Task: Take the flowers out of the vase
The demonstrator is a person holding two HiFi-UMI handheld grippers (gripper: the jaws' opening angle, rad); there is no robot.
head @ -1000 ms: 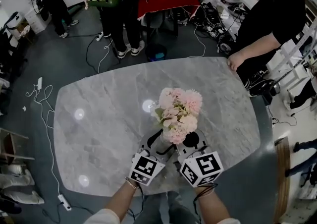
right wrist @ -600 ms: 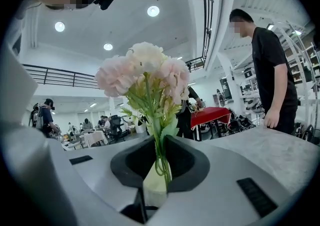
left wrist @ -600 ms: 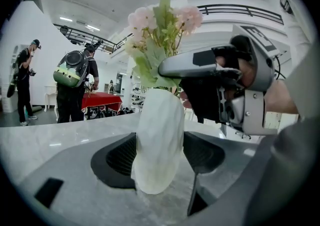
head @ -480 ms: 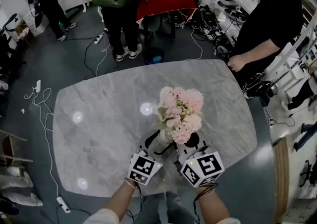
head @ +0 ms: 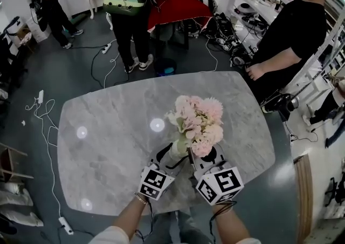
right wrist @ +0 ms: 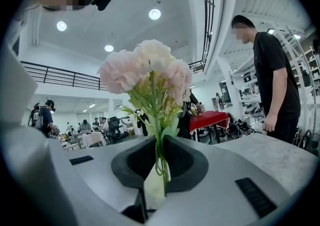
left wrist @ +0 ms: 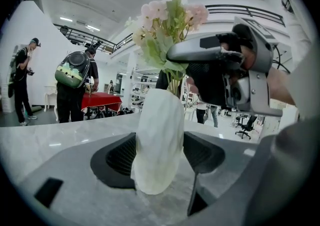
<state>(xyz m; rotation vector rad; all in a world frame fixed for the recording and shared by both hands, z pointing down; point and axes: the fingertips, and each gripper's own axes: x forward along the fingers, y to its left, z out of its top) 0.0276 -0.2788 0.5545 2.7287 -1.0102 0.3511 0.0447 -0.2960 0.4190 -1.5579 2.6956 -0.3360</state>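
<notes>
Head view, looking steeply down: grey marble table [head: 108, 146] w/ a white vase [head: 175, 154] near the front edge. A bunch of pale pink flowers [head: 197, 121] stands in it.

Left gripper [left wrist: 159, 157]: jaws fairly wide, pads pressed on both sides of the vase body, which stands on the table.

Right gripper [right wrist: 159, 162]: jaws have just been closing and are now nearly together, pinched on the green stems [right wrist: 159, 135] just above the vase mouth. White of the vase shows right below the pinch.

Progress, as a judgement: early stage. Both grips are set, i.e. vase braced & stems caught. In the left gripper view the stems run straight down into the vase neck, so the flowers look not yet out. Left to do: draw the bunch up till the stem ends clear the mouth, vase kept down, then put the flowers somewhere.

Bkgd: a person in black [head: 291, 38] at the table's far right edge, others further off.
</notes>
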